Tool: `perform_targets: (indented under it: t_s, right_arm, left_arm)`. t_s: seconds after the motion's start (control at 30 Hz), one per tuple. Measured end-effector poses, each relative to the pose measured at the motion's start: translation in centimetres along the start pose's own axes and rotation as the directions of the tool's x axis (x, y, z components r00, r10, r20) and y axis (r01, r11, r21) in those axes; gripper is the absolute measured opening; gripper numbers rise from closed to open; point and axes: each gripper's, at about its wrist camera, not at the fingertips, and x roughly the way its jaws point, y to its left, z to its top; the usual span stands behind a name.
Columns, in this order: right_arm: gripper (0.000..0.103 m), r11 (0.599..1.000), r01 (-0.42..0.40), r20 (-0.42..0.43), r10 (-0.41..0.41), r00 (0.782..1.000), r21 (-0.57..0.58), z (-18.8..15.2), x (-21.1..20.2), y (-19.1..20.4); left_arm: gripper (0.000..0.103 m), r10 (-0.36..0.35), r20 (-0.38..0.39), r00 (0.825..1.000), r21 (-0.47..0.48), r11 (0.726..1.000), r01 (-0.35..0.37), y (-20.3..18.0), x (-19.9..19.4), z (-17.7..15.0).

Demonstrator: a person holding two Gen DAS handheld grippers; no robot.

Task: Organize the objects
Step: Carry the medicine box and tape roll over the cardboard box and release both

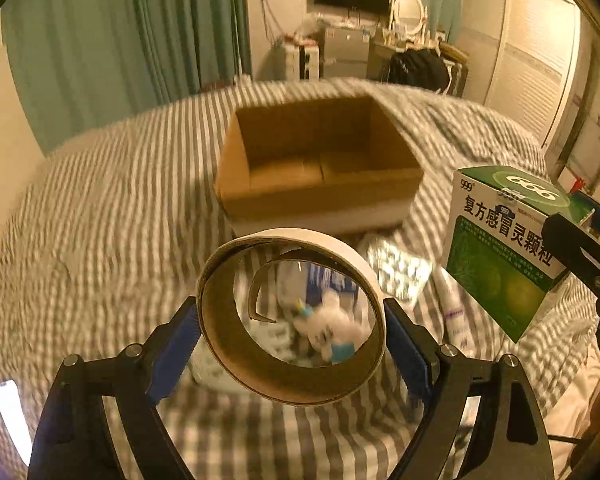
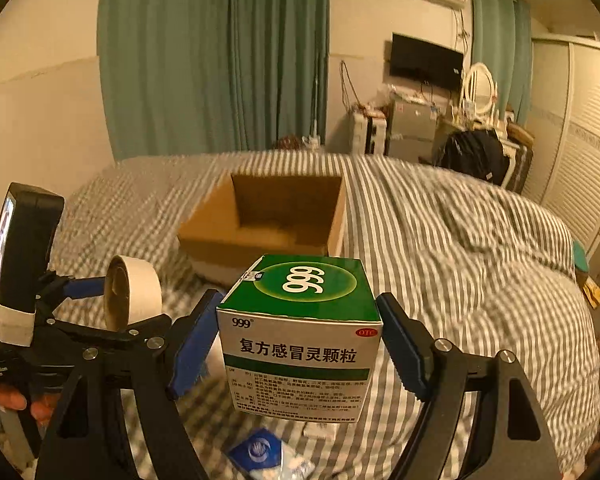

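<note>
My left gripper (image 1: 292, 332) is shut on a white tape roll (image 1: 288, 384) with a brown cardboard core, held above the striped bed. The same tape roll (image 2: 134, 294) shows at the left of the right wrist view, between the left gripper's blue pads. My right gripper (image 2: 298, 344) is shut on a green and white medicine box (image 2: 300, 344), which also appears at the right of the left wrist view as the medicine box (image 1: 504, 244). An open cardboard box (image 1: 320, 160) stands on the bed ahead of both grippers, seen again as the cardboard box (image 2: 268, 224); it looks empty.
Below the grippers lie a small white plush toy (image 1: 332, 328), a foil blister pack (image 1: 400, 272), a white tube (image 1: 454, 312) and a blue packet (image 2: 256, 450). The grey striped duvet (image 2: 460, 248) covers the bed. Green curtains, a wardrobe (image 2: 580, 152) and a cluttered desk stand behind.
</note>
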Motion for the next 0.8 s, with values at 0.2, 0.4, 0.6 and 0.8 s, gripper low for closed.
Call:
perform_targets:
  t_s: [0.2,0.4,0.6,0.8]
  right_arm:
    - [0.077,1.0,-0.014,0.064,0.015,0.998,-0.013,4.7,1.4,0.0]
    - [0.077,0.999,-0.024,0.084,0.026,0.996,-0.026,8.3,5.7,0.5]
    - [0.077,0.999,-0.052,0.036,0.052,0.998,-0.007,10.5,12.6,0.2]
    - [0.077,0.998,-0.053,-0.033,0.054,0.998,0.021,10.5,17.6,-0.8]
  left_arm:
    - [0.09,0.034,0.064,0.997,0.011,0.999,-0.035,0.7,0.1,4.8]
    - [0.09,0.044,0.102,0.994,0.042,0.998,-0.048,0.8,3.0,10.0]
    - [0.09,0.061,0.057,0.997,0.046,0.997,-0.064,1.5,8.6,12.8]
    - [0.09,0.042,0.024,0.999,0.042,0.998,-0.043,1.5,13.3,13.8]
